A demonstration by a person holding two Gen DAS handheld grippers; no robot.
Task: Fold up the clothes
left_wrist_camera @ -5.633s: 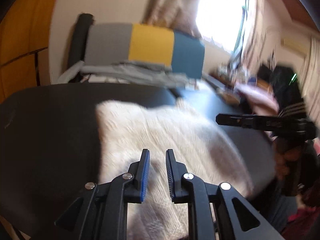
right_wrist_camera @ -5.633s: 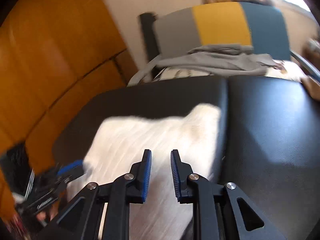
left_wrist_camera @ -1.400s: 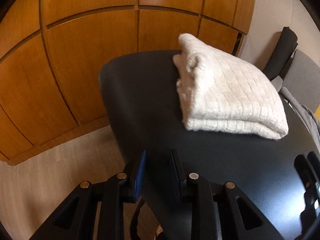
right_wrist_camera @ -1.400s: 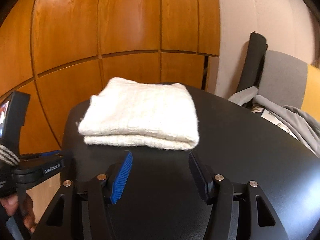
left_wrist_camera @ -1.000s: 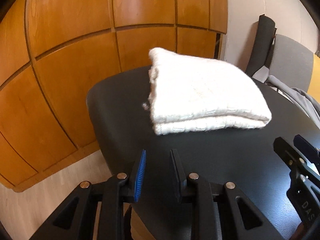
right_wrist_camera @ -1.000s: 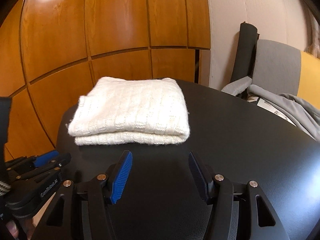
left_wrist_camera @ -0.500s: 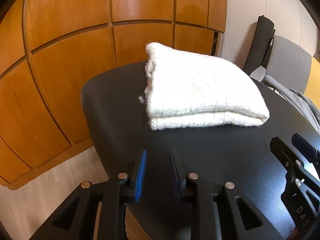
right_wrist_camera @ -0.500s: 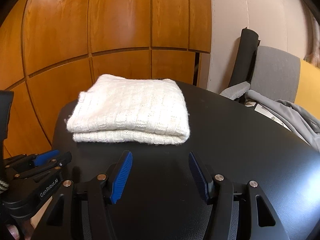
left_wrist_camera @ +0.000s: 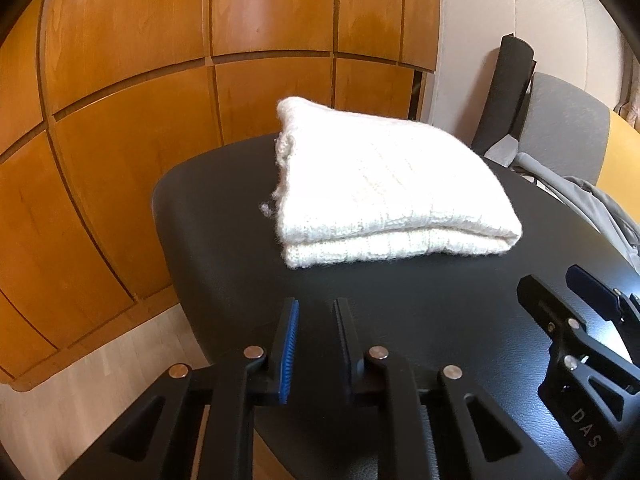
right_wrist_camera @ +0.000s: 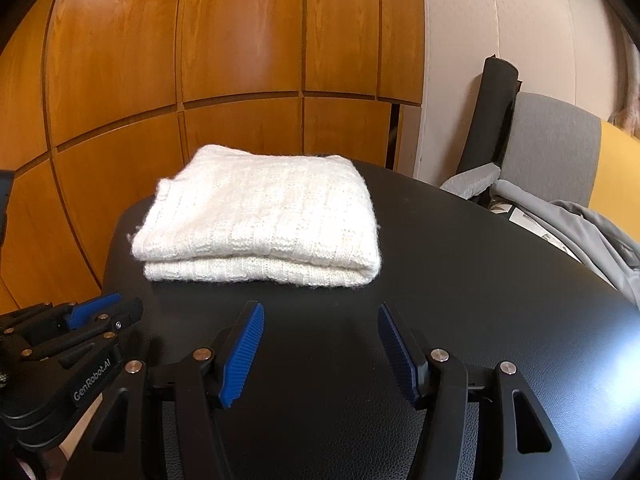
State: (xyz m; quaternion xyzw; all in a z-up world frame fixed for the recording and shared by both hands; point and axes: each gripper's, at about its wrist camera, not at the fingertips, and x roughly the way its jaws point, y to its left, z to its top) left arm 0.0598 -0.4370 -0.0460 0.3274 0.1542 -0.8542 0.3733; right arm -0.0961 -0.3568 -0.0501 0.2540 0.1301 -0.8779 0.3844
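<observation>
1. Left wrist view: a folded white knitted sweater (left_wrist_camera: 384,188) is seen lying on the black worktop (left_wrist_camera: 224,256), near the worktop's far left corner, with its doubled edge turned toward the camera.
2. The left hand-held gripper (left_wrist_camera: 316,344) is held above the near part of the worktop, short of the sweater and apart from it; a strip of bare black surface is seen between the fingertips and the sweater's near edge.
3. The jaws of the left hand-held gripper have just been closing; a narrow gap is left between them and nothing is held in it.
4. In the right wrist view the right hand-held gripper (right_wrist_camera: 320,344) is seen with its blue pads spread wide, with only bare worktop between them; the sweater (right_wrist_camera: 260,216) lies beyond the fingertips, untouched.
5. A small tuft of fluff (left_wrist_camera: 265,209) on the worktop, just left of the sweater, is shown only in the left wrist view.
6. The right hand-held gripper is seen from the side at the right edge of the left wrist view; the left hand-held gripper (right_wrist_camera: 112,312) is likewise seen at the lower left of the right wrist view.
7. Right of the sweater, past the worktop's far edge, a grey chair (right_wrist_camera: 552,148) with a grey garment (right_wrist_camera: 580,232) draped near it is shown more fully in the right wrist view.
8. Wooden wall panels (right_wrist_camera: 240,60) are seen behind the sweater in both views.
</observation>
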